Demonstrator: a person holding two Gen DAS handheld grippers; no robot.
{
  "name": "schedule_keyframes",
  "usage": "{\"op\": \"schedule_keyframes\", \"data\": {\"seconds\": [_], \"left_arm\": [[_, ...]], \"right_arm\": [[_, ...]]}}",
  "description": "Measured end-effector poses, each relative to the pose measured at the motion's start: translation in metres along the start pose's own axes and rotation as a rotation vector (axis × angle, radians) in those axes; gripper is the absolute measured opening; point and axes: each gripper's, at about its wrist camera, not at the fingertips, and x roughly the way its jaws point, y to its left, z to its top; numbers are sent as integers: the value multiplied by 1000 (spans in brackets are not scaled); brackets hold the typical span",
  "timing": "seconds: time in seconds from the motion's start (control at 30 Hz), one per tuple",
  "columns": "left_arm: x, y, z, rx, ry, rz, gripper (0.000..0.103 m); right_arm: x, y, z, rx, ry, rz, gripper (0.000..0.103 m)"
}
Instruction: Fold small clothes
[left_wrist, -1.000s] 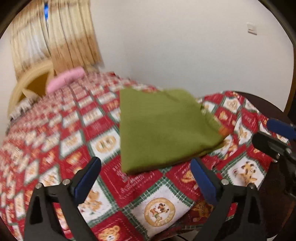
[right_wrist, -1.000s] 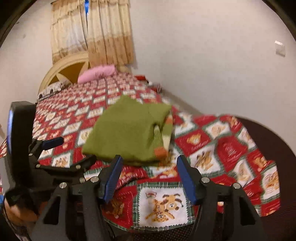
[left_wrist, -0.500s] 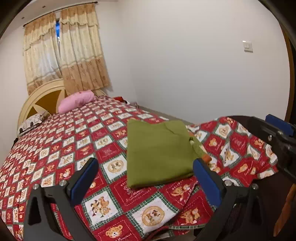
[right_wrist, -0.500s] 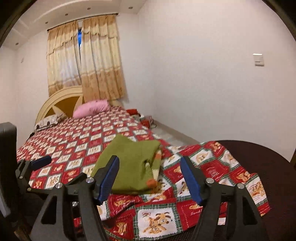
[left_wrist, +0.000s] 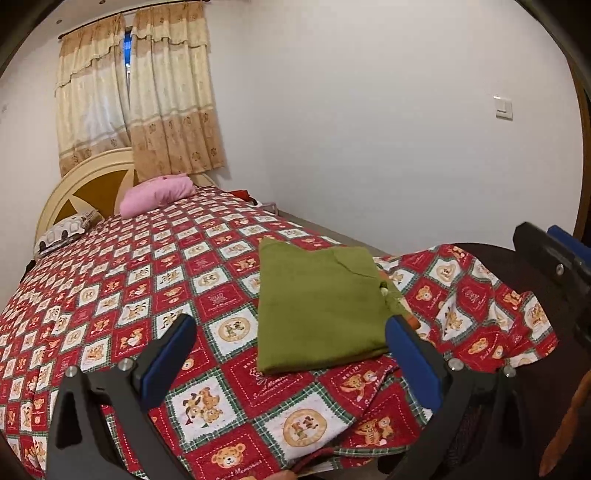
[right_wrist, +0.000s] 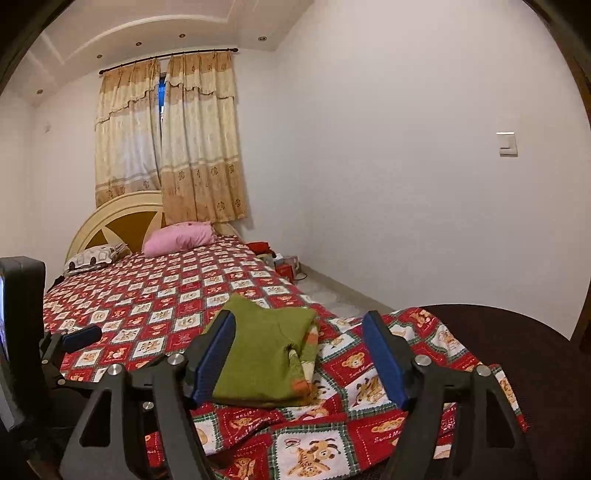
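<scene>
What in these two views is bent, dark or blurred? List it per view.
Left wrist view: sharp, evenly lit; the fisheye bows the wall, dark corners ring the picture, and the green garment is crisp. Right wrist view: the same curving; the curtains glow softly, with no harsh glare.

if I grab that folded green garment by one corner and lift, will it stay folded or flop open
Probably flop open: the green garment looks like soft knit, lying in loose layers on the bedspread with nothing pinning them. It seems light, since the bedspread barely dips under it. A push may bunch both, as the bedspread already wrinkles near the bed's edge.
</scene>
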Motion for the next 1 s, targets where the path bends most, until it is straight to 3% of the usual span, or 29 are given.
{"op": "schedule_keyframes", "data": {"seconds": [1.0], "left_arm": [[-4,-1,-1,17,16,22,103]], "right_arm": [[6,-8,-2,24,29,-19,76]]}}
